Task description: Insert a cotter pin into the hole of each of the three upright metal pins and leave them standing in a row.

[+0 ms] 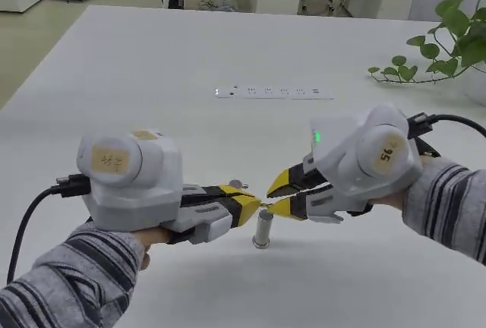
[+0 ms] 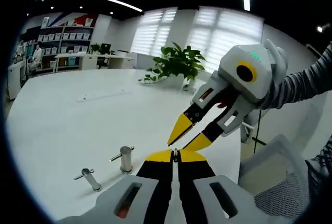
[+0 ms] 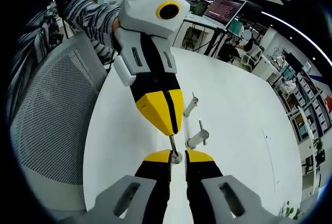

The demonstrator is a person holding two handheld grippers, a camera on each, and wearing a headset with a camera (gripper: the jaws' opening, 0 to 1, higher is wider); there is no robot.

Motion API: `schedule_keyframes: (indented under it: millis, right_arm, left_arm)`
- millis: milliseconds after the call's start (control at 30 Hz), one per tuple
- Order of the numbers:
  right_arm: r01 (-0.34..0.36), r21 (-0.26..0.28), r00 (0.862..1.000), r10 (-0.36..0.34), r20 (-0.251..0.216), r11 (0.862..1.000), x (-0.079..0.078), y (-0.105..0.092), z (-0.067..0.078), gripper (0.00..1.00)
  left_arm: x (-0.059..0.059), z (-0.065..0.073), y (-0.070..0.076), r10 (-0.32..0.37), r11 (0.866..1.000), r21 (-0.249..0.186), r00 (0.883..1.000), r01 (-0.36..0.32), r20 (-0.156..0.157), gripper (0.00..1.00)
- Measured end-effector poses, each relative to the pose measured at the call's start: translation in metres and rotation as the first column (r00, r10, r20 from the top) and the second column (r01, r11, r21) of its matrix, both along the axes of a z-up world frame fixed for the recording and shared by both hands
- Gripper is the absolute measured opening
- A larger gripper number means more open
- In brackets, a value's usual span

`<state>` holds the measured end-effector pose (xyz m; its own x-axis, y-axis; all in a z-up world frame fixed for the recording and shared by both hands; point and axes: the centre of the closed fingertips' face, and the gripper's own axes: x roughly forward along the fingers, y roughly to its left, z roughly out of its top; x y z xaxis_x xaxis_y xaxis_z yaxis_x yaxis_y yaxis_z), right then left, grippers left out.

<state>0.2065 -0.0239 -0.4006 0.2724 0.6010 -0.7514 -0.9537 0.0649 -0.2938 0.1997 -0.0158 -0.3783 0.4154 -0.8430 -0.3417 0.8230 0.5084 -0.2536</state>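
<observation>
My left gripper [image 1: 257, 206] is shut on a thin cotter pin [image 3: 173, 146], which sticks out from its yellow tips toward my right gripper [image 1: 269, 199]. The right gripper's jaws stand a little apart on either side of the pin's far end, tip to tip with the left. Just under the meeting tips one upright metal pin [image 1: 263, 231] stands on the table, its top hidden by the jaws. Two more metal pins [image 2: 125, 159] [image 2: 91, 178] stand beyond, each with a cotter pin through it. They also appear in the right gripper view [image 3: 197, 138] [image 3: 191, 106].
The white table [image 1: 152, 77] carries a white power strip [image 1: 273, 92] farther back. A potted plant [image 1: 448, 39] stands at the back right corner. A mesh office chair [image 3: 57, 110] is on the near side. Office desks and chairs lie beyond the table.
</observation>
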Motion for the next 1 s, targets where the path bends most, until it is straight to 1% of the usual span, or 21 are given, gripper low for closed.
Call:
schedule_keyframes:
  millis: [100,167,267,333,400,567,633,667,700,733,800,867,900,1000]
  right_arm:
    - [-0.006,0.005,1.000,0.006,-0.016,1.000,-0.003,0.001,-0.001,0.03]
    - [0.002,0.016,0.999,-0.001,-0.036,1.000,-0.006,0.001,-0.001,0.03]
    - [0.009,0.029,0.998,-0.007,-0.063,1.000,-0.008,0.002,-0.002,0.02]
    - [0.009,0.034,0.998,-0.007,-0.070,0.999,-0.009,0.002,-0.002,0.01]
    - [0.012,0.044,0.996,-0.008,-0.086,0.999,-0.011,0.003,-0.002,0.00]
    - [-0.002,0.036,0.996,0.005,-0.090,0.999,-0.015,0.003,-0.002,0.00]
    - [-0.007,0.032,0.996,0.010,-0.085,0.999,-0.015,0.003,-0.002,0.00]
    - [-0.009,0.032,0.996,0.012,-0.086,0.999,-0.016,0.003,-0.001,0.00]
    - [-0.013,0.032,0.997,0.016,-0.080,0.999,-0.016,0.004,-0.001,0.00]
    - [-0.015,0.030,0.997,0.018,-0.080,0.999,-0.017,0.004,-0.001,0.00]
    - [-0.022,0.024,0.997,0.023,-0.069,0.999,-0.016,0.004,-0.001,0.00]
    - [-0.022,0.018,0.997,0.023,-0.069,1.000,-0.016,0.004,-0.002,0.00]
    - [-0.022,0.017,0.998,0.023,-0.066,1.000,-0.016,0.003,-0.002,0.00]
    - [-0.030,0.006,0.998,0.030,-0.058,1.000,-0.017,0.003,-0.003,0.00]
  left_arm:
    - [-0.002,0.001,0.000,-0.026,1.000,0.013,0.999,0.026,0.026,0.00]
    - [-0.003,0.002,0.001,-0.037,0.999,0.009,0.999,0.037,0.030,0.00]
    - [-0.005,0.006,0.001,-0.058,0.998,0.004,0.997,0.058,0.049,0.00]
    - [-0.006,0.008,0.001,-0.067,0.998,-0.002,0.996,0.067,0.054,0.00]
    - [-0.008,0.008,0.001,-0.078,0.997,0.006,0.995,0.077,0.061,0.00]
    - [-0.011,0.007,0.001,-0.096,0.995,0.022,0.993,0.094,0.067,0.00]
    - [-0.013,0.006,0.001,-0.110,0.993,0.041,0.991,0.107,0.080,0.00]
    - [-0.014,0.005,0.002,-0.114,0.992,0.057,0.990,0.109,0.079,0.00]
    - [-0.013,0.005,0.003,-0.109,0.992,0.067,0.991,0.103,0.081,0.00]
    - [-0.014,0.005,0.003,-0.109,0.993,0.063,0.991,0.104,0.079,0.00]
    - [-0.013,0.006,0.003,-0.100,0.993,0.063,0.991,0.095,0.085,0.00]
    - [-0.013,0.004,0.002,-0.100,0.993,0.079,0.990,0.092,0.102,0.00]
    - [-0.010,0.003,0.003,-0.092,0.993,0.089,0.990,0.082,0.109,0.00]
    - [-0.007,0.003,0.004,-0.081,0.994,0.083,0.990,0.072,0.117,0.02]
